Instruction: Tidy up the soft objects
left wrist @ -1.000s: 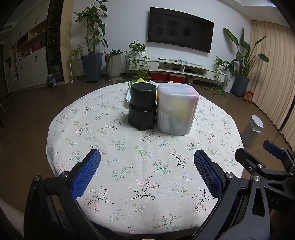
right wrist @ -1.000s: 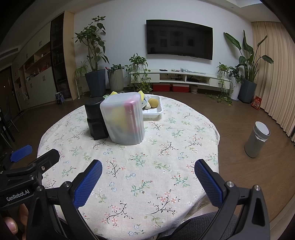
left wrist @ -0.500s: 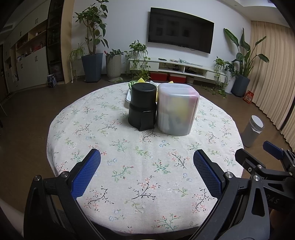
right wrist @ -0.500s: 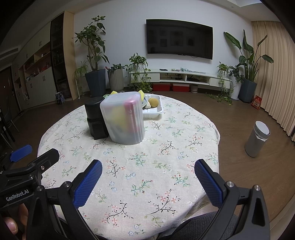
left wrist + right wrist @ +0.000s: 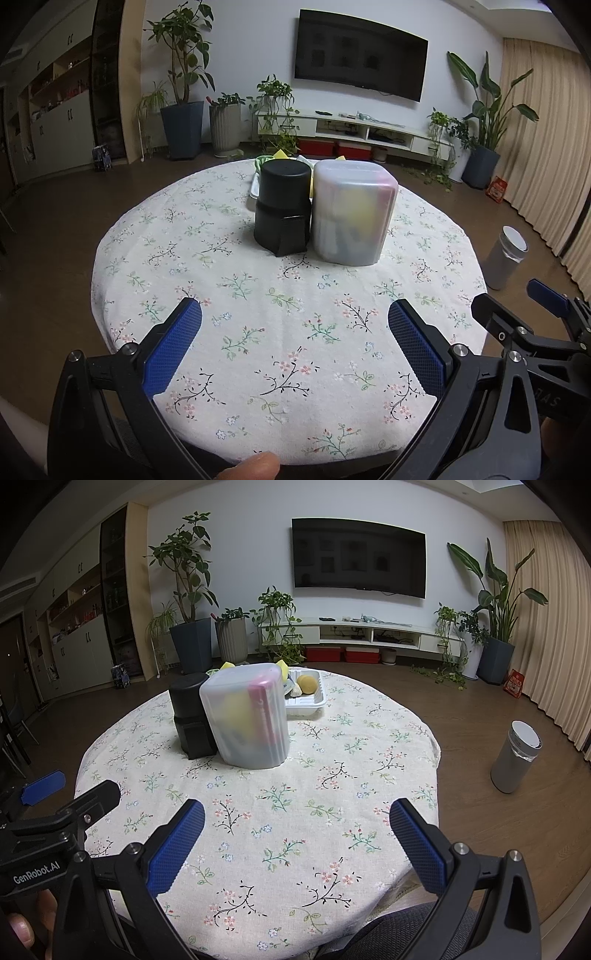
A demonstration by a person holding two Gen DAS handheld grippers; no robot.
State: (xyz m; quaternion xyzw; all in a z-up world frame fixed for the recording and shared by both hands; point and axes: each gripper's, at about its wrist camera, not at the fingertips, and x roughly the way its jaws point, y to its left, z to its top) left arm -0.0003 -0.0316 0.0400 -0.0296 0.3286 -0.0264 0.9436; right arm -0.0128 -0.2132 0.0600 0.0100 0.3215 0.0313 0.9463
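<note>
Hovering over the near edge of the round table with its floral cloth point(image 5: 288, 317), the left gripper point(image 5: 294, 320) and the right gripper point(image 5: 296, 821) both have their blue-padded fingers spread wide and carry nothing. They sit side by side, each just visible at the edge of the other's view, which looks like a ready stance, not a reach.

The soft things are well apart from them, at the far middle of the table. A frosted translucent plastic container point(image 5: 245, 714) stands upright with yellow and pink shapes showing dimly through its wall; what they are cannot be told. Touching or just beside its left flank stands a matte black cylindrical canister point(image 5: 282, 206). Behind both lies a shallow white plastic tray point(image 5: 306, 701) holding a yellow round sponge-like piece and other bits, partly hidden. That grouping probably sets the tray as the source and the containers as storage, or the reverse.

Against the pictures from a second ago, almost nothing differs: the grippers are as wide, and the objects have not shifted.
</note>
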